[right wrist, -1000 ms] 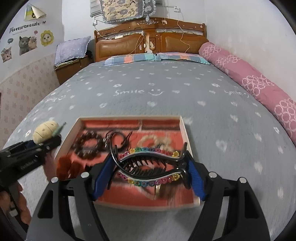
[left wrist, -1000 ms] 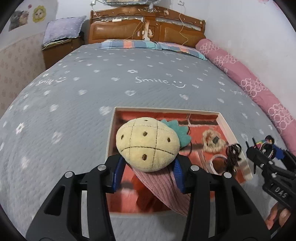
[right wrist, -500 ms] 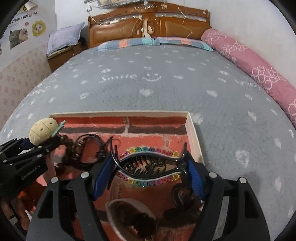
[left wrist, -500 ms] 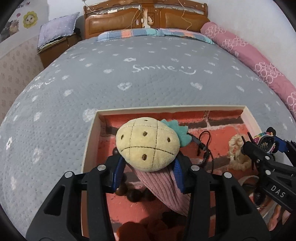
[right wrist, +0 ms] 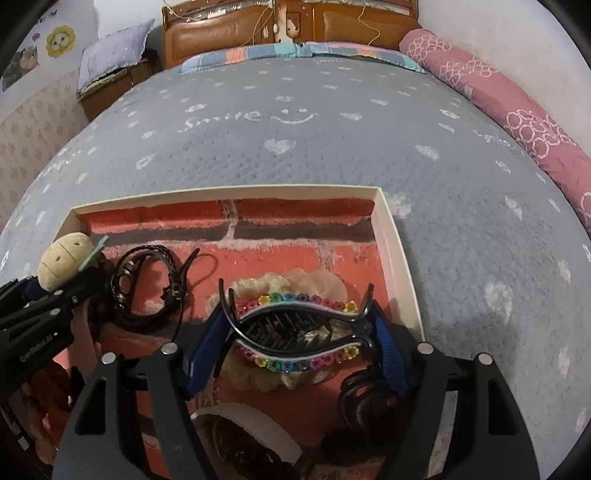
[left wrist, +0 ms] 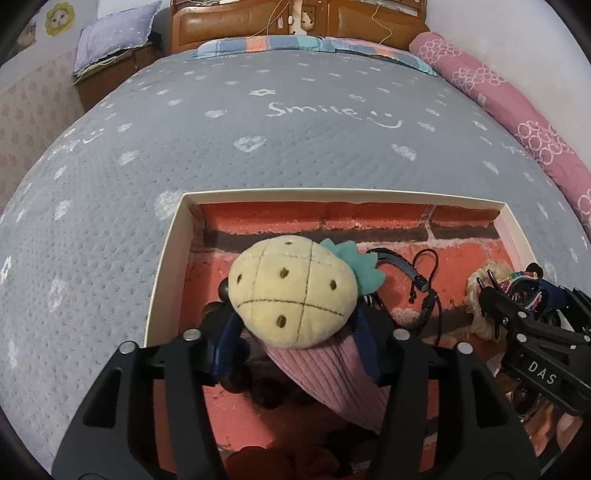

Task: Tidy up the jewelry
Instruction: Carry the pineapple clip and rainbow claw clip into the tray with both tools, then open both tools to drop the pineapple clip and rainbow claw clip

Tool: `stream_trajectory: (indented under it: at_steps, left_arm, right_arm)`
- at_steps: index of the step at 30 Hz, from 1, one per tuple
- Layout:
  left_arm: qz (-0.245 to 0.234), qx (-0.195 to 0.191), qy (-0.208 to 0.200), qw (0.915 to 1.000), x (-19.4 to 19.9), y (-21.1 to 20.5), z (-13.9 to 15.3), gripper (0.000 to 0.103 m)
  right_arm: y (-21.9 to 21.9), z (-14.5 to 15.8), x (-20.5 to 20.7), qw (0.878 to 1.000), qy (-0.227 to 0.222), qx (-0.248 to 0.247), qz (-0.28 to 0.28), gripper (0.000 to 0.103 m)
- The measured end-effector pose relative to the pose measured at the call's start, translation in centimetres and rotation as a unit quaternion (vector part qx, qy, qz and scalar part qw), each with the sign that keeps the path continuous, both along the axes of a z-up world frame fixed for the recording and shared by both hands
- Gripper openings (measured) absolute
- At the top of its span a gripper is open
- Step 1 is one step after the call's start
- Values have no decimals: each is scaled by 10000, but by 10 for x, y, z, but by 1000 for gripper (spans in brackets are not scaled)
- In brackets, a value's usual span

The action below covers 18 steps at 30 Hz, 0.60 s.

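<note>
A plush pineapple hair tie [left wrist: 291, 291] with a pink ribbed band sits between the fingers of my left gripper [left wrist: 295, 343]. Its jaws are opening, and a gap shows beside the left pad. It hangs low over the left part of a shallow cream-rimmed box [left wrist: 168, 258] lined with a red brick print. My right gripper [right wrist: 299, 339] is shut on a black claw clip [right wrist: 299, 328] edged with rainbow flowers. The clip hangs over a cream scrunchie [right wrist: 295, 280] in the box's right half. A black cord bracelet [right wrist: 147, 291] lies in the middle, with dark beads [left wrist: 255, 387] under the left gripper.
The box [right wrist: 399, 258] rests on a grey bedspread [right wrist: 295, 147] printed with hearts. A black spiral hair tie [right wrist: 362, 395] and a white ring [right wrist: 251, 421] lie at the box's near side. A pink bolster [right wrist: 517, 110] runs along the right wall; a wooden headboard [right wrist: 295, 33] stands behind.
Both grippers have come down and forward over the box, which now fills the lower view. The left jaws have spread a little around the pineapple tie. The clip stays gripped.
</note>
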<state>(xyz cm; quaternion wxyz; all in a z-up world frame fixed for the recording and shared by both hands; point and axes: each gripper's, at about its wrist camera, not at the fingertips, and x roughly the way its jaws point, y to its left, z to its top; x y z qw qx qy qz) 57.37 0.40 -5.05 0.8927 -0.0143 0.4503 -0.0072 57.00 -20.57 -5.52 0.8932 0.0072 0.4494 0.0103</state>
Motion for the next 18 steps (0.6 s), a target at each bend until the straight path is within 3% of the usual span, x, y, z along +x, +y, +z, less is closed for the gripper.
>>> stream_trajectory:
  at_steps: [3, 4, 6, 13, 18]
  left_arm:
    - [39, 63, 23, 10000, -2, 2, 1, 68]
    - [60, 91, 2, 9999, -4, 3, 2, 78]
    - [147, 279, -115, 9994, -11, 5, 9, 86]
    - [78, 515, -419, 9978, -42, 13, 41, 96]
    - [109, 351, -865, 9956, -89, 31, 66, 98]
  right_arm:
    - [1, -3, 3, 9998, 172, -57, 1, 75]
    - [1, -3, 3, 9998, 203, -41, -7, 81]
    - [-1, 0, -1, 9999, 166, 31, -15, 89]
    - [-7, 32, -25, 9995, -179, 273, -18, 94]
    - [-3, 58, -64, 9970, -715, 278, 99, 99]
